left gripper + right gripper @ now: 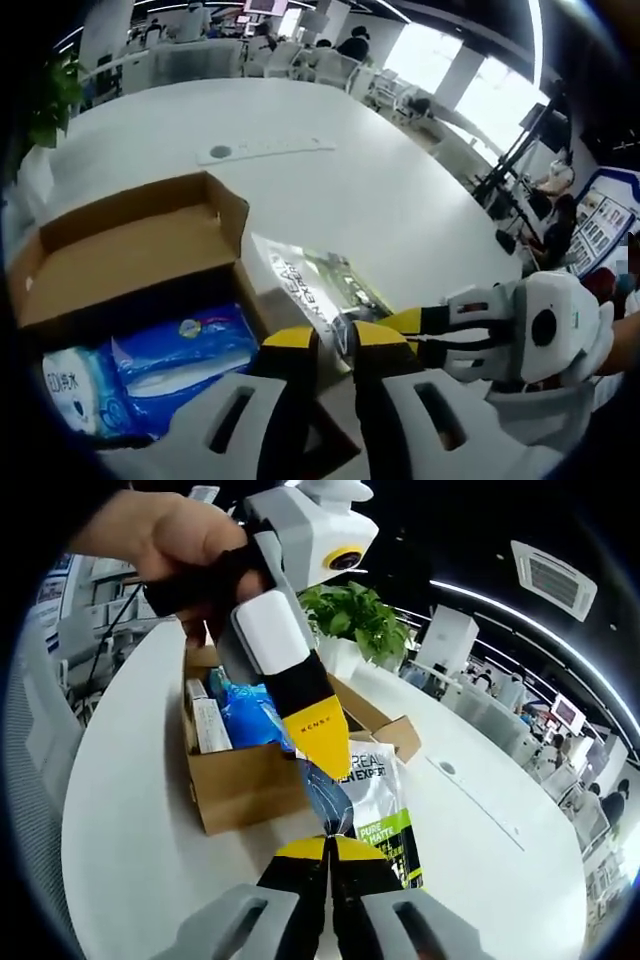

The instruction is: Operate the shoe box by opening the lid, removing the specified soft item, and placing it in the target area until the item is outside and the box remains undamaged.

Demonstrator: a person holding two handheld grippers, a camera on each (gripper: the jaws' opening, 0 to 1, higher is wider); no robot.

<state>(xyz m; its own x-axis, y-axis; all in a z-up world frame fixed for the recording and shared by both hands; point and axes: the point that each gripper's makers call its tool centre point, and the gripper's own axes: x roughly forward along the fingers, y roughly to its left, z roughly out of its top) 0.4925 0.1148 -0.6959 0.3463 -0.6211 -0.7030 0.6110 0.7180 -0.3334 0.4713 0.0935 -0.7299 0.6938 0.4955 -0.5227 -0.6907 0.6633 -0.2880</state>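
Note:
An open cardboard shoe box (135, 250) (240, 780) stands on the white table (400, 200), with blue soft packs (185, 345) (250, 715) inside. A silver and green pouch (305, 280) (375, 800) hangs outside the box, just beside its open end. My left gripper (337, 340) (322, 755) is shut on one end of the pouch. My right gripper (328, 845) is shut on the opposite end and enters the left gripper view (410, 335) from the right. A hand (165, 540) holds the left gripper.
A flat white strip (265, 150) lies farther along the table. A potted plant (355, 615) (55, 95) stands behind the box. Chairs (300, 60) and desks line the far side. Bare table surface (480, 830) stretches beyond the pouch.

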